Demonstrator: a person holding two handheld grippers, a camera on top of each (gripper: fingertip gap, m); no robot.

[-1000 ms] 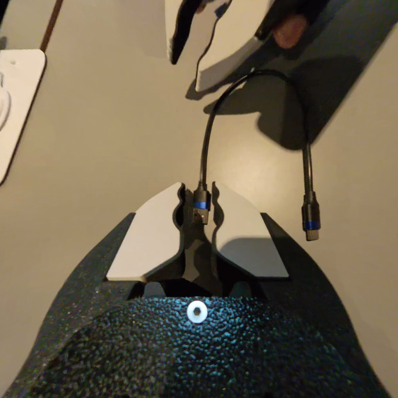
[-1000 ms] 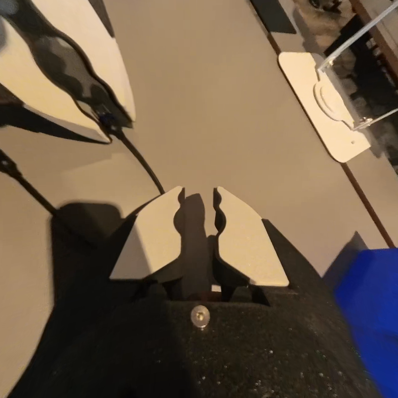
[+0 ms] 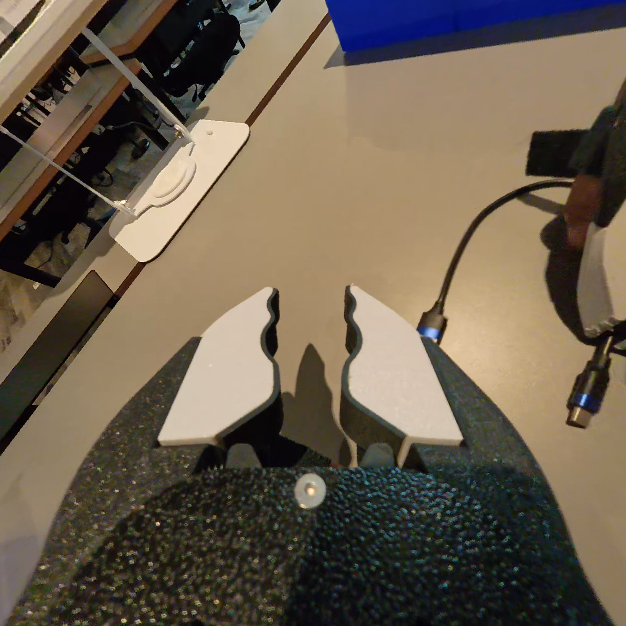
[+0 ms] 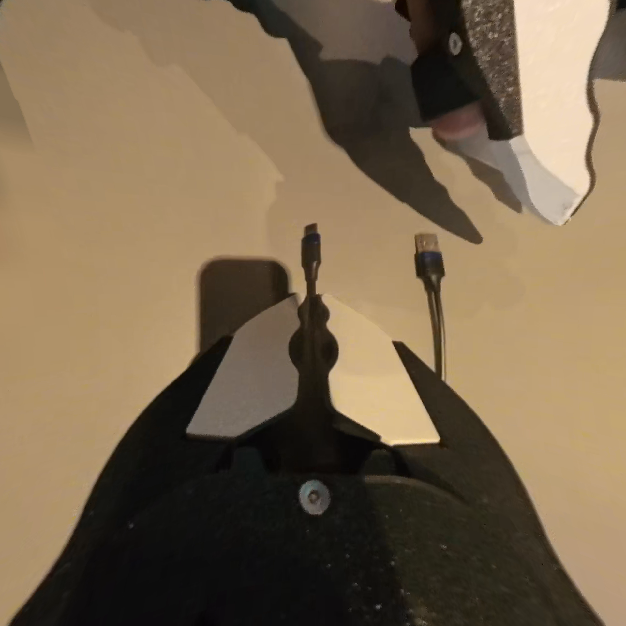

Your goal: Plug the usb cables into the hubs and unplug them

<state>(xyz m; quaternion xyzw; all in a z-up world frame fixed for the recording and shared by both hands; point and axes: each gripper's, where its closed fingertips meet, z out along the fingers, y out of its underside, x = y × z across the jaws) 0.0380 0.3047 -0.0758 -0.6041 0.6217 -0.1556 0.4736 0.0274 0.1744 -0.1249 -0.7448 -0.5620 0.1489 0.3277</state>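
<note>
A short black USB cable (image 3: 474,223) with blue-ringed plugs lies on the tan table (image 3: 338,169). My left gripper (image 3: 311,294) is open and empty, and the wide plug (image 3: 432,325) lies just right of its right finger. My right gripper (image 4: 310,295) is shut on the cable just behind the small plug (image 4: 311,249), which sticks out past the fingertips. The wide plug (image 4: 427,259) lies on the table to its right. A dark flat hub (image 4: 237,298) lies left of the right gripper, partly hidden. In the left wrist view the right gripper (image 3: 606,333) holds the small plug (image 3: 587,399) at the right edge.
A white base plate (image 3: 179,189) with a clear stand sits at the table's left edge, beside a dark strip (image 3: 61,338). A blue box (image 3: 474,23) stands at the back. The left gripper (image 4: 555,203) hangs at the upper right of the right wrist view.
My left gripper has opened and let go of the wide plug, then swung left. My right gripper, open before, has shut on the cable behind the small plug.
</note>
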